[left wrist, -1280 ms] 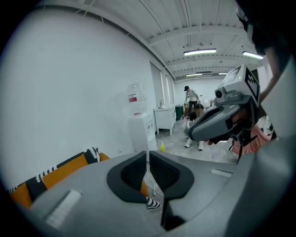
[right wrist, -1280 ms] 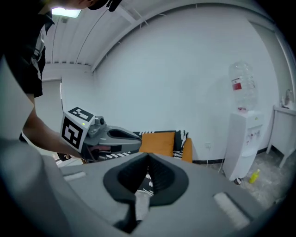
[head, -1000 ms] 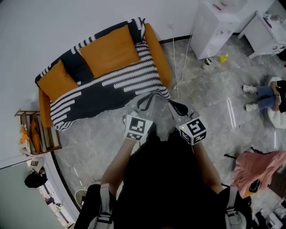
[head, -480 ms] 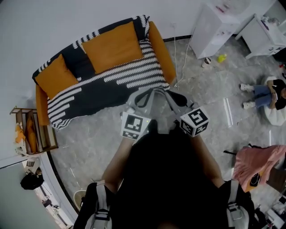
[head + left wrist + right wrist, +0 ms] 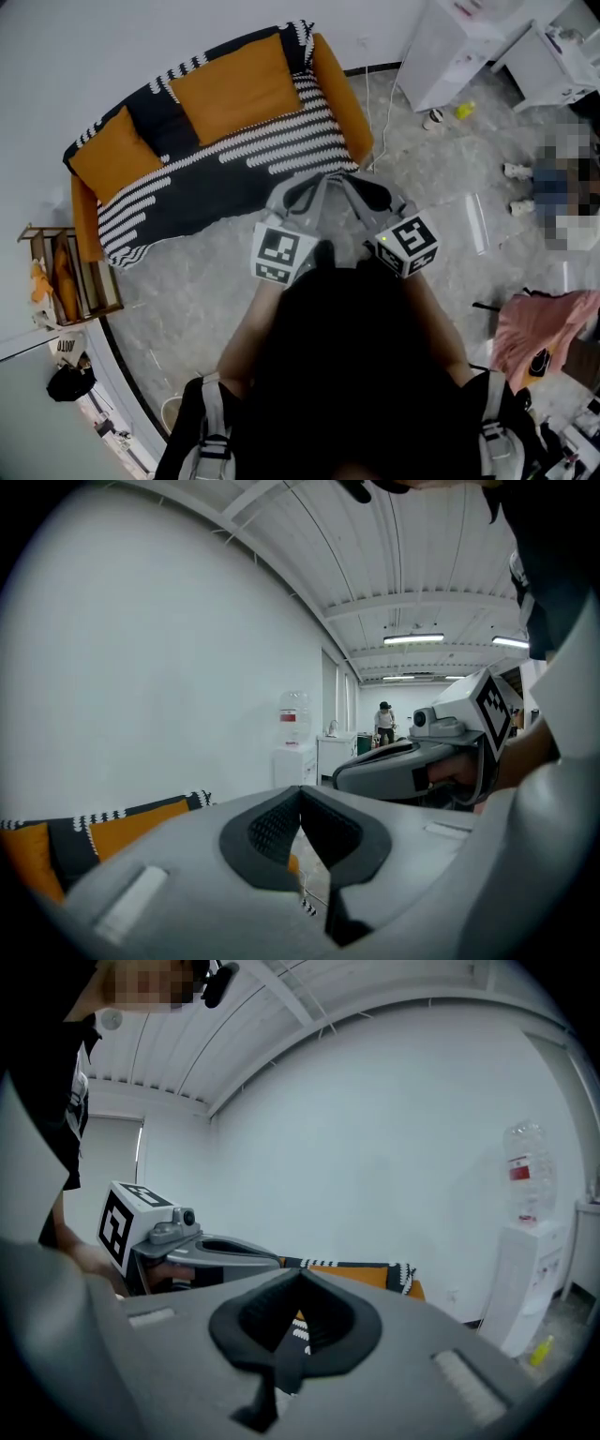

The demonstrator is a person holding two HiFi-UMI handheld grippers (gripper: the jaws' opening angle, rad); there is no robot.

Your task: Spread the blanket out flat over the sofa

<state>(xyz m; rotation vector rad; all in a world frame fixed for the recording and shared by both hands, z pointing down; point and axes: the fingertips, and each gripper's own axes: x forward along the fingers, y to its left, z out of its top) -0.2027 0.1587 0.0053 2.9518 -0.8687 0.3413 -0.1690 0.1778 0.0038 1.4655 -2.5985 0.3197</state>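
The black-and-white striped blanket (image 5: 216, 178) lies spread over the seat and back of the orange sofa (image 5: 342, 103), with two orange cushions (image 5: 234, 89) on top of it. My left gripper (image 5: 298, 190) and right gripper (image 5: 358, 192) hover side by side over the floor, just in front of the sofa's right front corner. Both are shut with nothing between the jaws. In the left gripper view the shut left gripper (image 5: 302, 791) has the sofa (image 5: 112, 829) low at the left. In the right gripper view the right gripper (image 5: 300, 1277) points at the blanket (image 5: 298, 1335).
A wooden rack (image 5: 70, 272) stands at the sofa's left end. White cabinets (image 5: 450, 47), a water dispenser (image 5: 525, 1269), floor cables (image 5: 370, 112) and a yellow item (image 5: 464, 111) lie right of the sofa. A seated person (image 5: 562, 178) and pink cloth (image 5: 544, 337) are at the right.
Both grippers have risen a little and drawn slightly away from the blanket's front corner, staying side by side. The blanket has not moved.
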